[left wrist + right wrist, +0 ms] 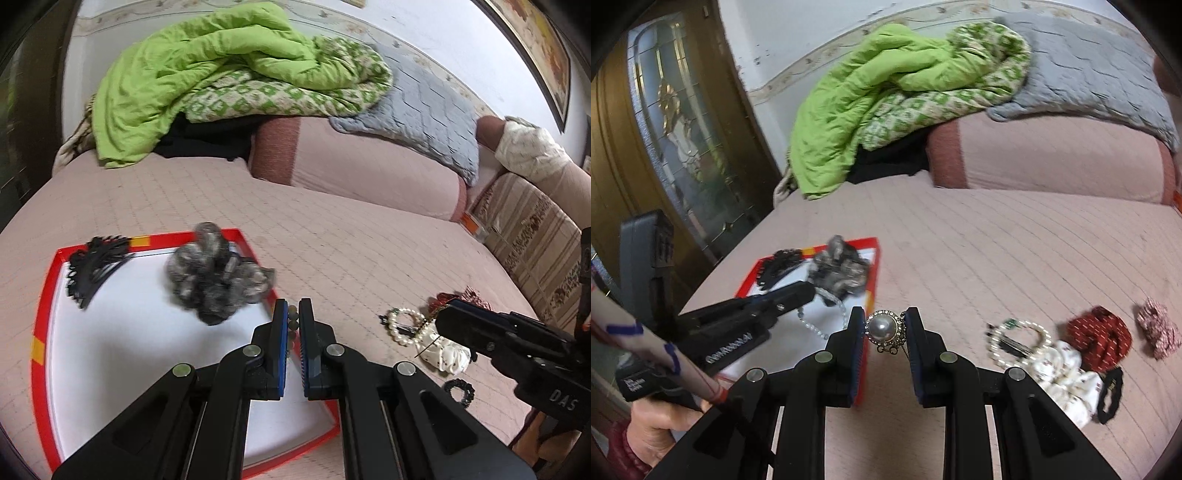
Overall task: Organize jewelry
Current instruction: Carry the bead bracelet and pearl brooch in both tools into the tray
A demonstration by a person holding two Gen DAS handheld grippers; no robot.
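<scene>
A red-rimmed tray with a white floor lies on the pink bed; it also shows in the right wrist view. In it lie a grey fluffy scrunchie and a black hair comb. My left gripper is shut on a bead necklace over the tray's right edge; in the right wrist view the beads hang below it into the tray. My right gripper is shut on a pearl brooch and holds it above the bed, right of the tray.
A pearl bracelet, a white floral scrunchie, a red scrunchie, a pink scrunchie and a black hair tie lie on the bed to the right. A green quilt and a pink bolster lie behind.
</scene>
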